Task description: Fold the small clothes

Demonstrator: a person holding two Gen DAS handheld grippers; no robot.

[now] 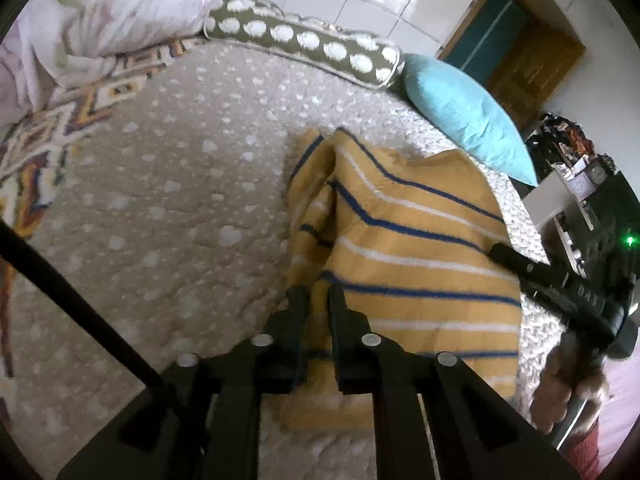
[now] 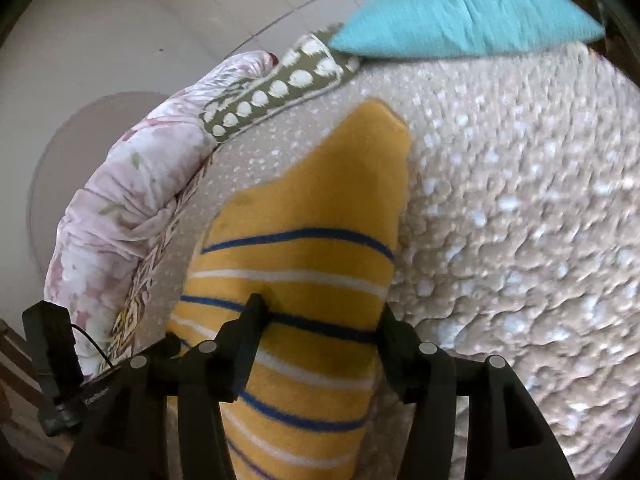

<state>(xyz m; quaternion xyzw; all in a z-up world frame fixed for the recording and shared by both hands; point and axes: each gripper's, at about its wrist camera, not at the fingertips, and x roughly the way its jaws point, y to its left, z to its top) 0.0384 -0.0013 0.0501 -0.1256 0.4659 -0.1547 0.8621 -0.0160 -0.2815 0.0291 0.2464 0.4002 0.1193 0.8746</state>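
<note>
A small yellow garment with blue and white stripes (image 1: 420,248) lies partly folded on a beige dotted bedspread (image 1: 160,208). My left gripper (image 1: 318,296) is shut on a fold of its left edge, with cloth pinched between the fingers. In the right wrist view the same garment (image 2: 304,248) stretches away from me. My right gripper (image 2: 320,312) is open, its fingers wide apart over the striped cloth and holding nothing. The right gripper also shows in the left wrist view (image 1: 560,284), at the garment's right edge.
A turquoise pillow (image 1: 460,116), an olive bolster with white spots (image 1: 304,44) and a pink floral duvet (image 1: 92,20) lie along the far side of the bed. A patterned blanket (image 1: 48,136) is at the left. Cluttered shelves (image 1: 580,184) stand beyond the bed's right edge.
</note>
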